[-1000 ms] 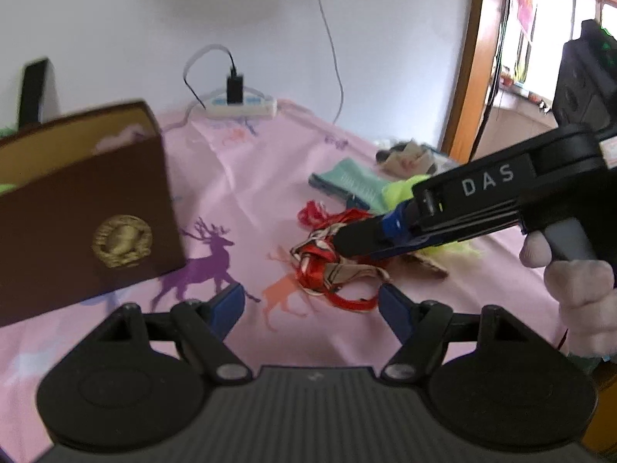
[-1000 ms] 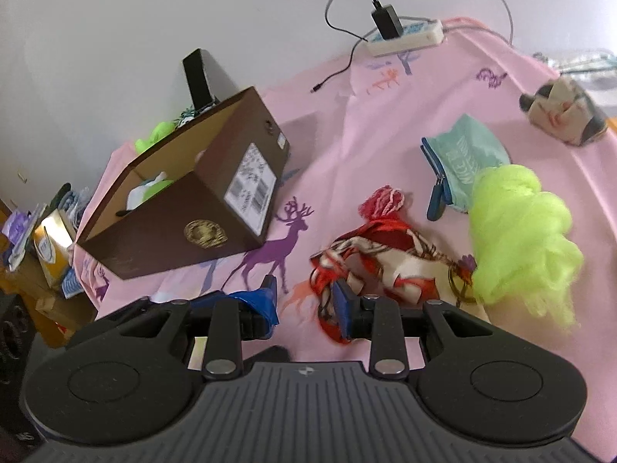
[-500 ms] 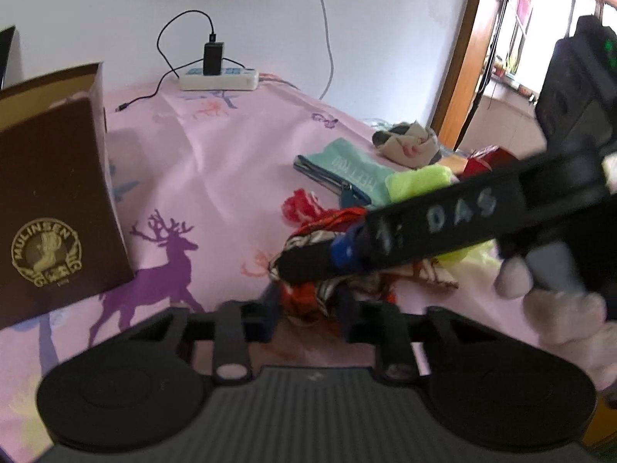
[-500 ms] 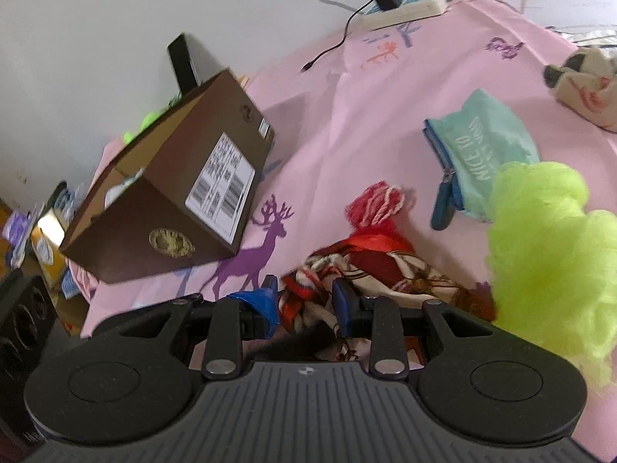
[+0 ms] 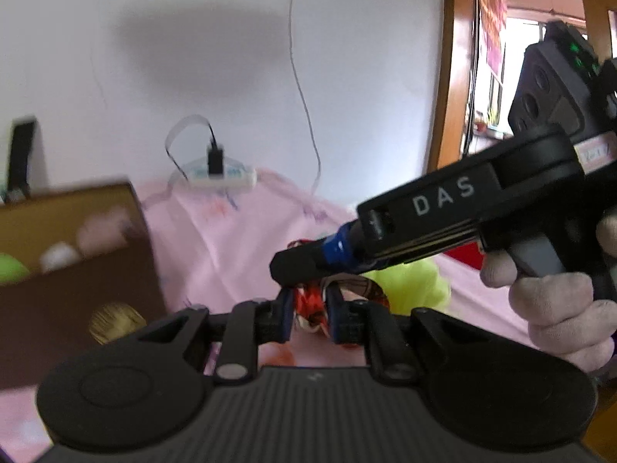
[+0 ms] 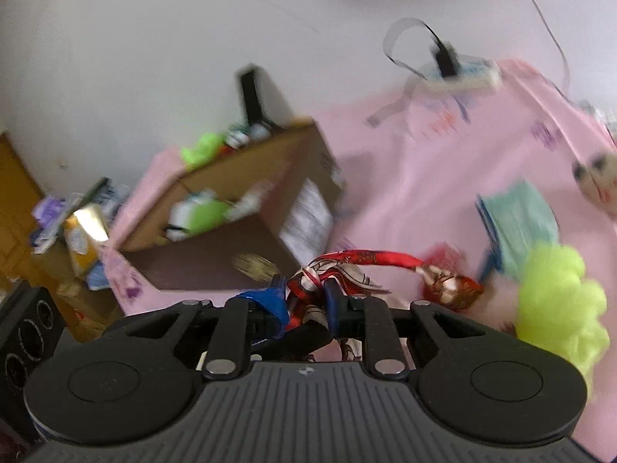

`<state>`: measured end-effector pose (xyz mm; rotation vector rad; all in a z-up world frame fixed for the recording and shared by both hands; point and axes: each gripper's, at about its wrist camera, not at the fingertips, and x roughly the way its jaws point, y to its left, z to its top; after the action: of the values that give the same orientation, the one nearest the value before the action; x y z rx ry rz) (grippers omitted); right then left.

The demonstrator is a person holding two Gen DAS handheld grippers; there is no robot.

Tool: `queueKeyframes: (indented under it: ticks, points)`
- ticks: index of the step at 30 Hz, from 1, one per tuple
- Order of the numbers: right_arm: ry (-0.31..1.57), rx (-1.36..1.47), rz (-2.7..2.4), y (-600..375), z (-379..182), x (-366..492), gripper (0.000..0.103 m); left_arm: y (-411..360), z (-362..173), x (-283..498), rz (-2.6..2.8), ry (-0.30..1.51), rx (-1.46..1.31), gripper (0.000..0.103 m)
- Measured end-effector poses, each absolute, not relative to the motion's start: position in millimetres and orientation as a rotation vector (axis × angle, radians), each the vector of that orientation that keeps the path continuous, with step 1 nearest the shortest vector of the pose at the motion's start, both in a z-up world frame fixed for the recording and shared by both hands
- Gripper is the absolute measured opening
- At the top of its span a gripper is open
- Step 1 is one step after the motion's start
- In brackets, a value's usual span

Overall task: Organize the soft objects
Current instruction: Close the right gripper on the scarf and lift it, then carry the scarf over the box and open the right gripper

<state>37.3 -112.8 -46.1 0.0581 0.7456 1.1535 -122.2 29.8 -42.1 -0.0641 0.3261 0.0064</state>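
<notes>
White wall [image 5: 193,58], wooden door frame [image 5: 455,58], bright window [image 5: 520,38], pink bedsheet [image 6: 443,162].

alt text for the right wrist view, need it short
The right gripper is shut on a red patterned scarf, lifted above a pink deer-print cloth. An open brown box holding soft toys stands to the left; a neon yellow puff and a teal pouch lie to the right. The frame is motion-blurred.

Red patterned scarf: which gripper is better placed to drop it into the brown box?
Probably left. Both the left gripper and right gripper clamp the red patterned scarf, but the brown box lies to the left side, nearer the left gripper.
</notes>
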Motion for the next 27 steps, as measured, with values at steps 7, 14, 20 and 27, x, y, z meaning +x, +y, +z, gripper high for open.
queueKeyframes:
  ticks: [7,14,20,27]
  points:
    - [0.597,0.150,1.354,-83.1,12.9,22.8,0.001,50.9,30.6,-160.5,0.138,0.223,0.081,0.013]
    - [0.526,0.289,1.524,-29.8,47.4,33.5,0.002,85.3,78.7,-169.5,0.291,0.176,0.187,0.013]
    - [0.556,0.307,1.545,22.4,25.8,57.2,0.002,123.4,56.2,-138.7,0.365,0.252,0.188,0.013]
    - [0.699,0.257,1.463,63.7,-29.4,86.1,0.002,162.2,0.0,-87.3,0.382,0.421,0.116,0.013]
